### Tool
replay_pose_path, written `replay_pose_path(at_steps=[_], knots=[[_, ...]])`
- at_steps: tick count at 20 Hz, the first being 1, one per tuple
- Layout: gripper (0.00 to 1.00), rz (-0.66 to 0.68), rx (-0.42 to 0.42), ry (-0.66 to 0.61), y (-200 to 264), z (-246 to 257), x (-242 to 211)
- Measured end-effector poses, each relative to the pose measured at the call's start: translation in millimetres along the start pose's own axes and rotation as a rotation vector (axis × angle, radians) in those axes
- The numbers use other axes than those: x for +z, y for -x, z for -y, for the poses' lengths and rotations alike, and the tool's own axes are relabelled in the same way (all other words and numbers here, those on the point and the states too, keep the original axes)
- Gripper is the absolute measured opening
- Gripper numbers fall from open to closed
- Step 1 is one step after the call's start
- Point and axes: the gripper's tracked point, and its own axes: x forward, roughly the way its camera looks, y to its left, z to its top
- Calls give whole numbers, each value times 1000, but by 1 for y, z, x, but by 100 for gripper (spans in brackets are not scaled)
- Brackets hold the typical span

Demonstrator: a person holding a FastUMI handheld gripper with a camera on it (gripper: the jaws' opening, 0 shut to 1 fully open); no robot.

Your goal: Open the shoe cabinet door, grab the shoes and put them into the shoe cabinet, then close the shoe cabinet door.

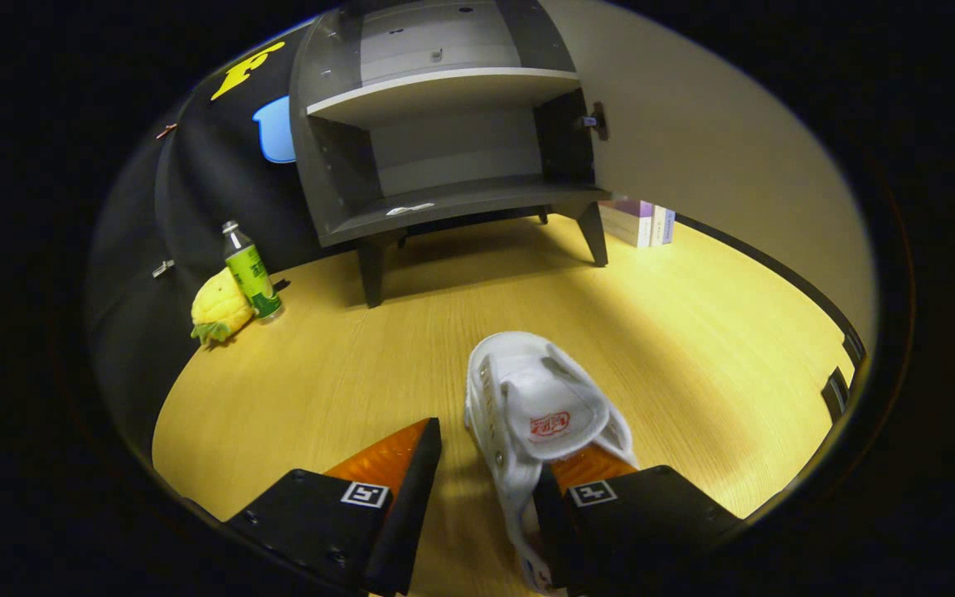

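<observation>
The open shoe cabinet [444, 141] holds no shoes; the hand-held gripper [490, 464], fingers spread, straddles the white shoe's [540, 398] side.

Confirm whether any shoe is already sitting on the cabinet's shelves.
No: both shelves of the open shoe cabinet are bare, and the white shoe lies on the floor at the open gripper.

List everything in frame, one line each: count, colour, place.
shoe cabinet: 1, grey, door open, standing beyond the fingers
shoe: 1, white, on the floor, right finger inside its opening
bottle: 1, green label, upright left of the cabinet
pineapple toy: 1, yellow, touching the bottle
boxes: 2 or more, pale and purple, right of the cabinet by the wall
floor: 1, yellow wood
hand-held gripper: 1, black with orange fingers, open, straddling the shoe's left side wall
</observation>
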Motion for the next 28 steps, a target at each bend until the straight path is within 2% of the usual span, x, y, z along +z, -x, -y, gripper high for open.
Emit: replay_pose_path(at_steps=[1, 2, 3, 4, 8, 12, 15, 23, 28], knots=[[62, 0, -8, 4, -1, 5, -3], [52, 36, 4, 1, -4, 5, 3], [47, 30, 31, 12, -2, 1, -1], [47, 25, 57, 17, -6, -3, -4], [7, 11, 98, 36, -6, -10, -3], [7, 13, 103, 44, 0, -4, 20], [7, 50, 124, 50, 17, -10, 60], [7, 152, 169, 23, 102, -44, 209], [7, 204, 171, 57, 124, -62, 300]])
